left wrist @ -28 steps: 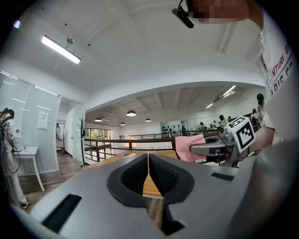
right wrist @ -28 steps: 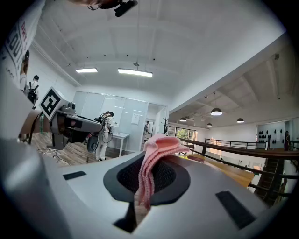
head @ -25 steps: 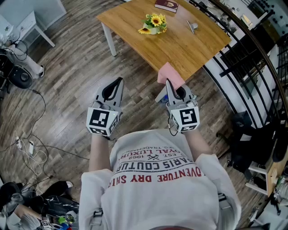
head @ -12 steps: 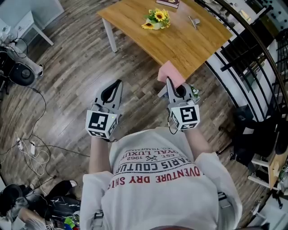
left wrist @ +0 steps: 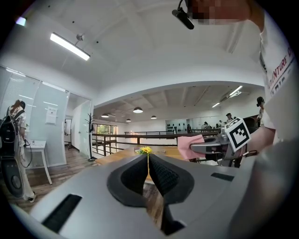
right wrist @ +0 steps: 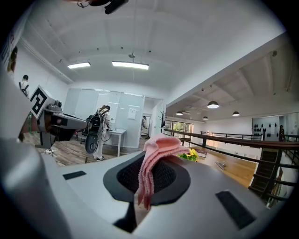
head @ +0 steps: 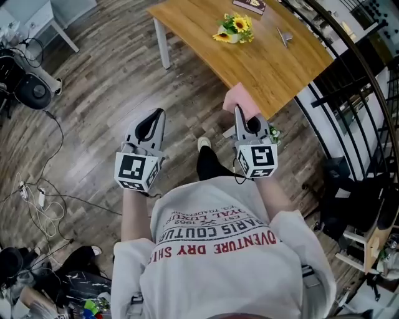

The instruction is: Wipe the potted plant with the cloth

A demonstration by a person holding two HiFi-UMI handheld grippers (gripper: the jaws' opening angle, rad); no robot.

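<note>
The potted plant, yellow sunflowers in a small pot, stands on the far part of the wooden table. My right gripper is shut on a pink cloth, held in the air just before the table's near corner. In the right gripper view the cloth droops from between the jaws, with the plant far behind. My left gripper is shut on nothing, level with the right one, over the floor. In the left gripper view its tips meet, and the plant shows small beyond them.
A book and a small metal object lie on the table past the plant. A black railing runs along the right. Cables and a black device sit on the wood floor at left.
The person has stepped: a leg and shoe now show between the grippers. Table and plant have shifted right in the head view. Both grippers stay shut, the cloth still held.
</note>
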